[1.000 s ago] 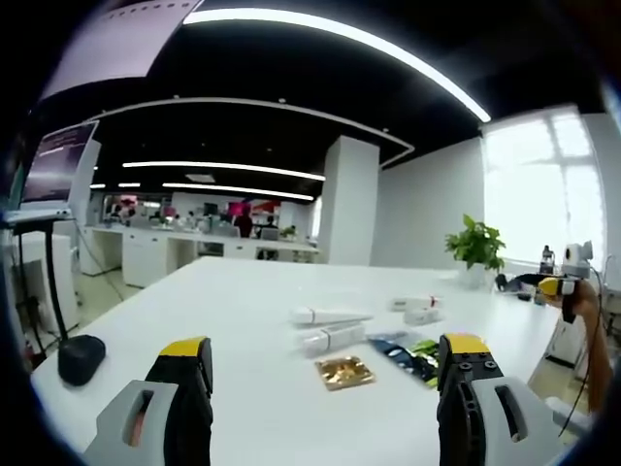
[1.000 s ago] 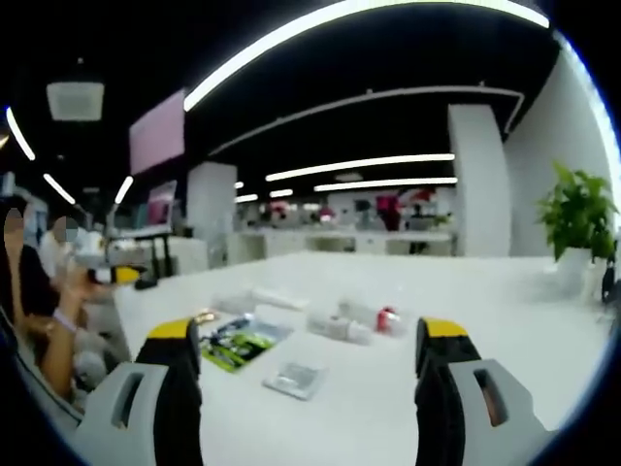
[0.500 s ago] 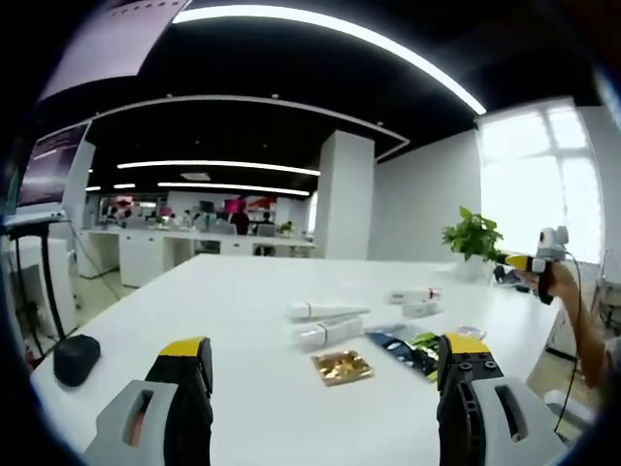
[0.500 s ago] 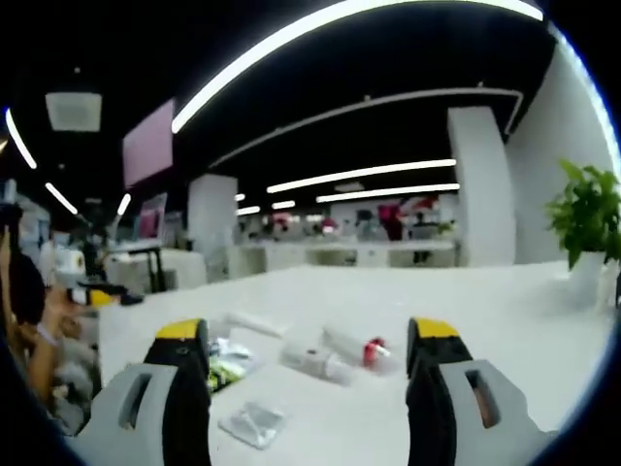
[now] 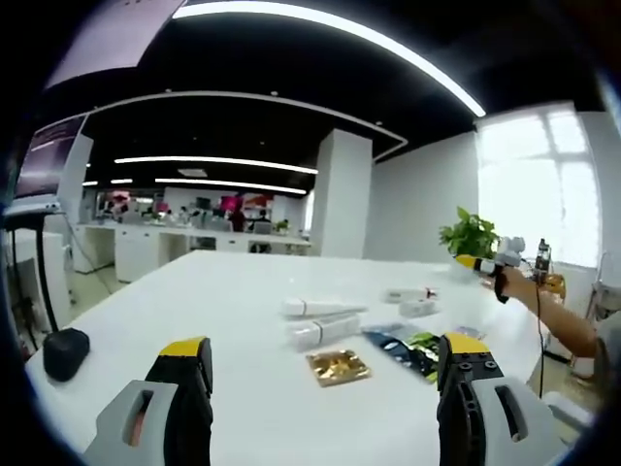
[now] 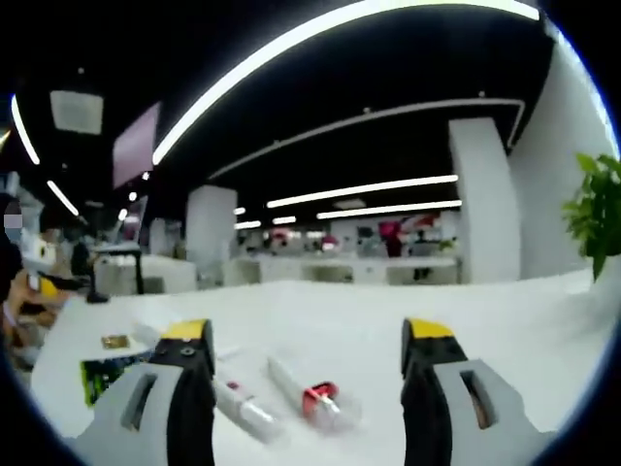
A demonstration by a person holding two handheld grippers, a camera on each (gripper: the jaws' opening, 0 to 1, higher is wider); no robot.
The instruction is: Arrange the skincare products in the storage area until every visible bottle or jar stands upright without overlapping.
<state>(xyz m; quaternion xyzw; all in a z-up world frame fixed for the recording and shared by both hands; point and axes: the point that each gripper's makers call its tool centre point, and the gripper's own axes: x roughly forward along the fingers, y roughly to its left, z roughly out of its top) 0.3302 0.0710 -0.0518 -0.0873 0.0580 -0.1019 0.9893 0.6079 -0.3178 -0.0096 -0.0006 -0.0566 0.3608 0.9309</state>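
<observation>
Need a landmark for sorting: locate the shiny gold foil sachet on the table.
In the left gripper view, the shiny gold foil sachet lies flat on the white table, just before a white tube and beside dark green packets.

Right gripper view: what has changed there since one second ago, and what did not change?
The right gripper moved in toward the tube with the red band, now close between its open jaws. Nothing was gripped. The tubes stayed lying on the white table, and the left gripper stayed open.
</observation>
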